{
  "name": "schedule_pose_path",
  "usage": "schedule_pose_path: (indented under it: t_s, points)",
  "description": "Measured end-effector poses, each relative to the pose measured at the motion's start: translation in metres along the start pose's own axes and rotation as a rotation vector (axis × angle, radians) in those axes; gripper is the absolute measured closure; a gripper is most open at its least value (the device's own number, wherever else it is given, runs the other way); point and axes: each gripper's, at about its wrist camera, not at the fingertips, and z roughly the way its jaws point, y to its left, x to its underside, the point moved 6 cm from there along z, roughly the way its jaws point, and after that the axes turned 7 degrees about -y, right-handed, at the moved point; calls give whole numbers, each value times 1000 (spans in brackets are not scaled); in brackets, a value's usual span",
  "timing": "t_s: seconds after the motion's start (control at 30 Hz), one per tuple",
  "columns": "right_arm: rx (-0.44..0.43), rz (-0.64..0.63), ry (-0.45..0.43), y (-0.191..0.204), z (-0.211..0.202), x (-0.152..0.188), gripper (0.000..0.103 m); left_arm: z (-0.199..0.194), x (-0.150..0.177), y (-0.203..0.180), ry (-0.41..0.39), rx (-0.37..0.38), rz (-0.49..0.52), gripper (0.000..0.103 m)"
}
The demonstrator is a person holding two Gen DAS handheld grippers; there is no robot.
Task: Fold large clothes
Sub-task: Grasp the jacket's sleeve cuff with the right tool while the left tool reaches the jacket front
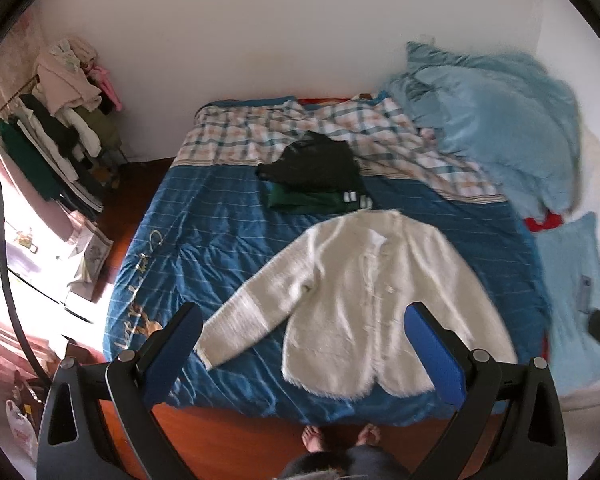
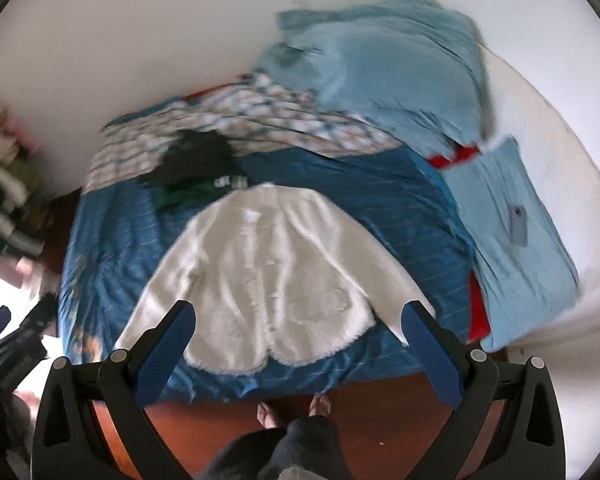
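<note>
A fluffy white jacket (image 1: 360, 300) lies spread flat, front up, sleeves out, on the blue bed cover (image 1: 220, 232). It also shows in the right wrist view (image 2: 268, 280). Beyond its collar lies a pile of folded clothes, a black piece (image 1: 316, 160) on a green one (image 1: 312, 200); the pile also shows in the right wrist view (image 2: 196, 176). My left gripper (image 1: 304, 316) is open and empty, held high above the jacket's hem. My right gripper (image 2: 300, 312) is open and empty, also high above the hem.
A light blue duvet (image 1: 492, 120) is heaped at the bed's far right, over a checked sheet (image 1: 260, 128). A light blue pillow (image 2: 512, 240) with a phone (image 2: 518, 224) on it lies at the right. A clothes rack (image 1: 60, 120) stands at the left. Bare feet (image 1: 340, 436) stand on the wooden floor.
</note>
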Motion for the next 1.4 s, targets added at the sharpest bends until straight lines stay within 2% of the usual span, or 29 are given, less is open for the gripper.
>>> schedule_pose_path:
  t_s: [0.13, 0.2, 0.3, 0.5, 0.63, 0.73, 0.87, 0.97, 1.0, 1.03, 1.07, 1.1, 1.27, 1.33, 1.4]
  points:
    - [99, 163, 30, -66, 71, 10, 0, 67, 9, -18, 61, -38, 31, 0]
    - [145, 252, 72, -108, 118, 22, 7, 99, 16, -30, 86, -42, 49, 0]
    - [185, 355, 141, -167, 188, 51, 12, 150, 31, -51, 116, -68, 72, 0]
    - [158, 552, 284, -275, 325, 126, 12, 257, 66, -90, 215, -104, 100, 0]
    - [153, 713, 406, -342, 410, 194, 12, 324, 105, -116, 324, -125, 134, 0]
    - [140, 817, 459, -377, 460, 242, 12, 362, 130, -130, 375, -142, 170, 0]
    - [118, 954, 509, -394, 507, 291, 12, 402, 151, -147, 407, -149, 220, 0]
    - [71, 1022, 510, -386, 535, 307, 14, 425, 163, -155, 426, -152, 240, 0]
    - [82, 1020, 500, -384, 539, 308, 34, 433, 167, -157, 432, -154, 245, 0]
    - [83, 1004, 477, -380, 542, 304, 45, 439, 169, -158, 436, -157, 252, 0]
    - [119, 967, 468, -376, 541, 299, 61, 441, 170, -157, 437, -157, 256, 0]
    - [138, 945, 456, -373, 538, 294, 88, 444, 169, -158, 433, -157, 259, 0]
    - [197, 876, 330, -358, 491, 254, 89, 447, 159, -149, 412, -152, 261, 0]
    - [181, 889, 274, -348, 466, 231, 89, 446, 154, -141, 407, -154, 245, 0]
    - [125, 885, 196, -335, 443, 191, 90, 443, 149, -129, 420, -153, 224, 0]
